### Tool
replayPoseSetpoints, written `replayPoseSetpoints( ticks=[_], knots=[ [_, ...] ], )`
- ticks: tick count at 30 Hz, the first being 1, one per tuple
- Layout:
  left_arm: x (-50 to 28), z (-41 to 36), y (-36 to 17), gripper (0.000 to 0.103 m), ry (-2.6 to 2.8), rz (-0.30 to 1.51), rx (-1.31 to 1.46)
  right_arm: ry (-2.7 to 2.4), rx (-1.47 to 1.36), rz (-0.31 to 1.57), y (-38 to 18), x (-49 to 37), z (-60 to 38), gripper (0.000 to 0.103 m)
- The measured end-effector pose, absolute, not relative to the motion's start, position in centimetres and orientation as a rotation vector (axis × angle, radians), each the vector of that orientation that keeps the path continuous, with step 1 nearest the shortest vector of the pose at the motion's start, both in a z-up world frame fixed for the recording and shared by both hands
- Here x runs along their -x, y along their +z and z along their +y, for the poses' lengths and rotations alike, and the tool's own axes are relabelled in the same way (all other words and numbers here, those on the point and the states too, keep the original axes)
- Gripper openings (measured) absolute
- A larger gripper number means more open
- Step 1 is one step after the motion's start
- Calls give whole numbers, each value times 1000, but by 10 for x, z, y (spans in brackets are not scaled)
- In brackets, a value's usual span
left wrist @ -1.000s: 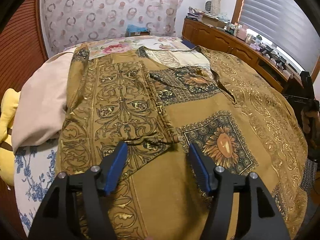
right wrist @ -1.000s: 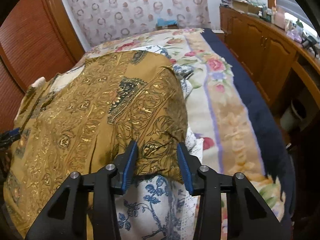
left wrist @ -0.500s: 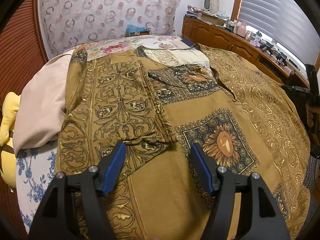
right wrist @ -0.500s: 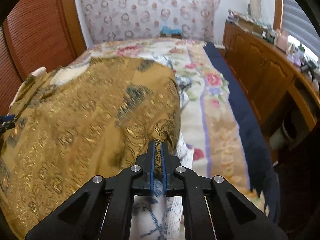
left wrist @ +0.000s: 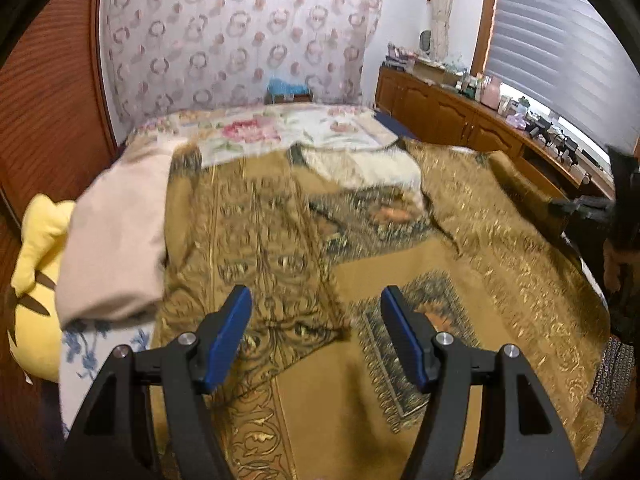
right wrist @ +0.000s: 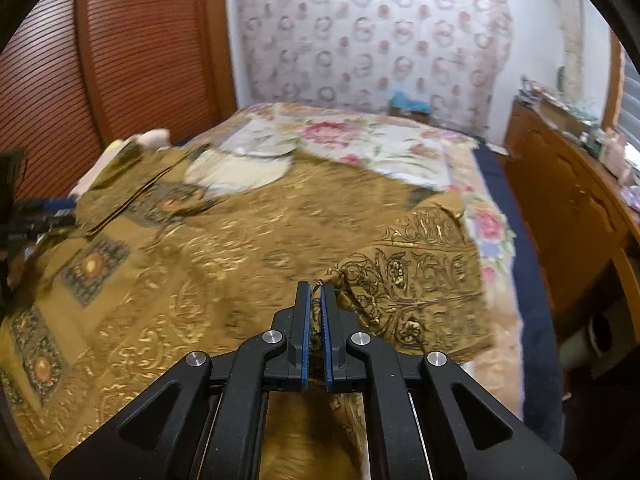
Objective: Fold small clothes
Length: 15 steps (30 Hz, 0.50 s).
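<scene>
Jaws: right gripper (right wrist: 315, 294) pinching sleeve edge of gold patterned shirt (right wrist: 240, 248).
Left gripper (left wrist: 316, 304) jaws spread, nothing btwn; shirt lies on bed (right wrist: 360, 140).

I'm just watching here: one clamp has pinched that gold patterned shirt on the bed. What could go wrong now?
The right gripper pinches only a thin edge of the gold shirt, so the fabric might slip out mid-fold. The left gripper hangs open above the shirt, pinning nothing, so the whole garment may drag across the bed and undo the folded left sleeve.

Gold patterned garment (left wrist: 360, 264) spread across bed
</scene>
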<state>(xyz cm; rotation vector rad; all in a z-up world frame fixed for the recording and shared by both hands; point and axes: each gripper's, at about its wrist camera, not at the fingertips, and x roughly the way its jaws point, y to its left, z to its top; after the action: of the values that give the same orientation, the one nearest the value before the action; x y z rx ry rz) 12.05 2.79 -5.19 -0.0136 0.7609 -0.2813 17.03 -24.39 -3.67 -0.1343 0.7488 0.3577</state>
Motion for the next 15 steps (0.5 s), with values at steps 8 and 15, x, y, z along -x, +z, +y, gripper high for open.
replayPoseSetpoints(
  ticks=[8,15],
  knots=[
    [-130,16,-23,66,-294,686,16,390,108,816,-60,-181,-231,3],
    [-147,-9,-9,66,-338,679,-26,341,58,762,-37,-172,-245,17]
  ],
)
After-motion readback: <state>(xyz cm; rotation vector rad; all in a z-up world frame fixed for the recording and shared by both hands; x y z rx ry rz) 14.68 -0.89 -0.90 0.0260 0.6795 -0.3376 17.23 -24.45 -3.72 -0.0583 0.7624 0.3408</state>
